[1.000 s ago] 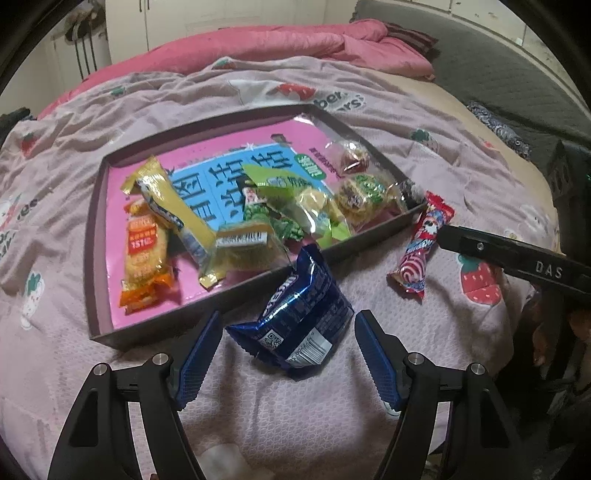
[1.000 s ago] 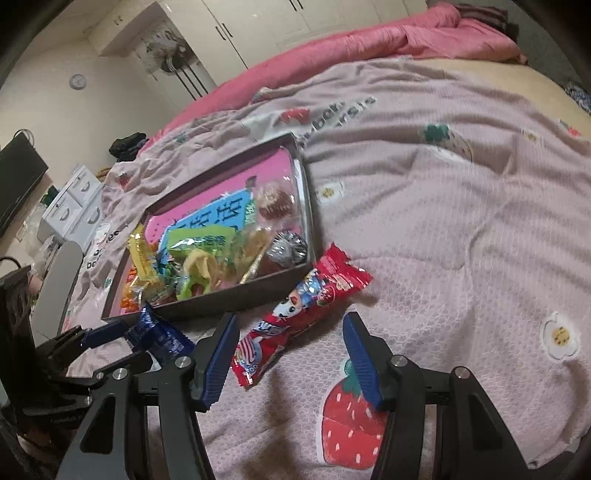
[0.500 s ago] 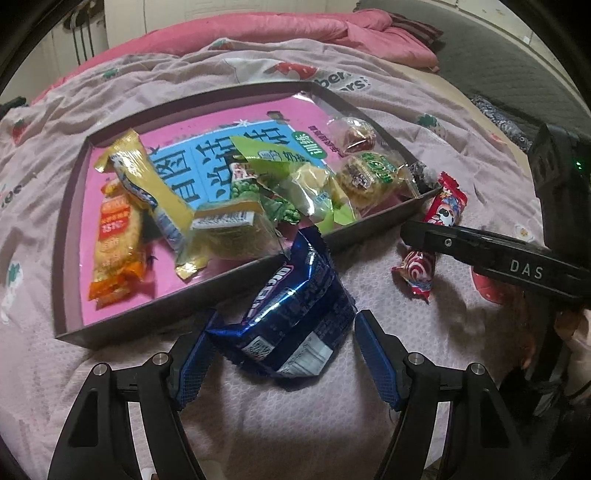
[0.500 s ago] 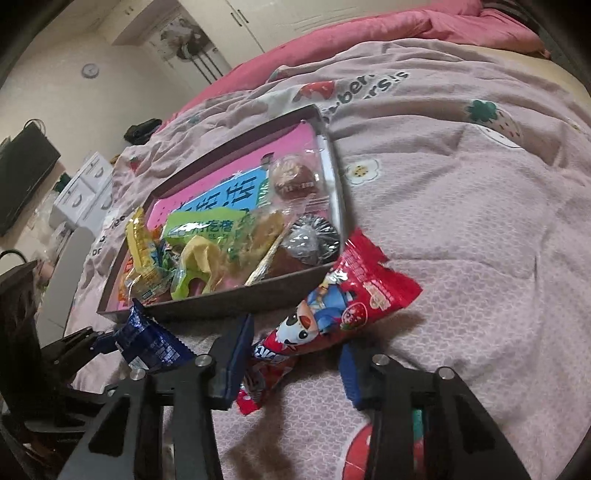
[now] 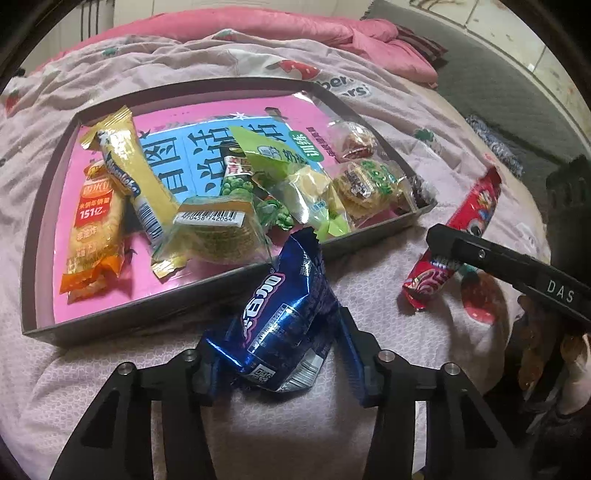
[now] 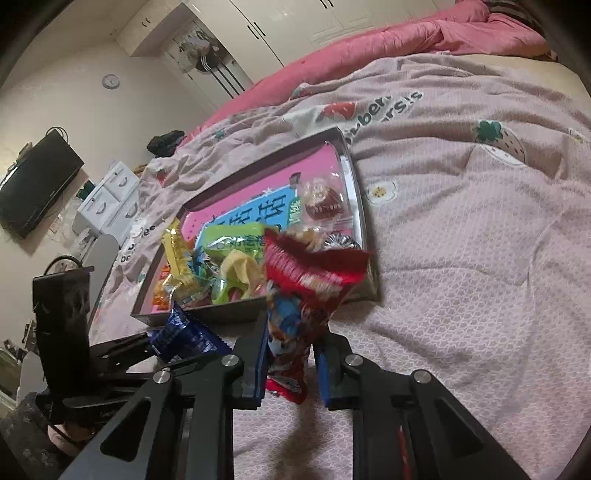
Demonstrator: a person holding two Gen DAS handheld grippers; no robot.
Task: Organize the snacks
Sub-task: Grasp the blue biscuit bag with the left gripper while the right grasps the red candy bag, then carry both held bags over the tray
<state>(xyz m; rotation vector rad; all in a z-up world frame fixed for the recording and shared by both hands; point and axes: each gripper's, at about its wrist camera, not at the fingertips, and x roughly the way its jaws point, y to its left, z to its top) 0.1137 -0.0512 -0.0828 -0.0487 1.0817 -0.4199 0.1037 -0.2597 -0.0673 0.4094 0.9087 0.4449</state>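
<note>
My left gripper is shut on a blue foil snack pack, held just in front of the tray's near wall. The tray has a pink floor and holds several snack packets, among them a yellow bar and an orange cracker pack. My right gripper is shut on a red candy packet, lifted and tilted up beside the tray's near right corner. The red packet also shows in the left wrist view, with the right gripper's finger across it.
The tray lies on a bed with a pink strawberry-print quilt. A darker pink duvet is bunched at the far side. A grey mat lies to the right. White drawers and a black TV stand at the left.
Both grippers have closed: the left on the blue pack, the right on the red packet. The red packet has risen off the quilt and tilted upright. Both moved nearer the tray.
</note>
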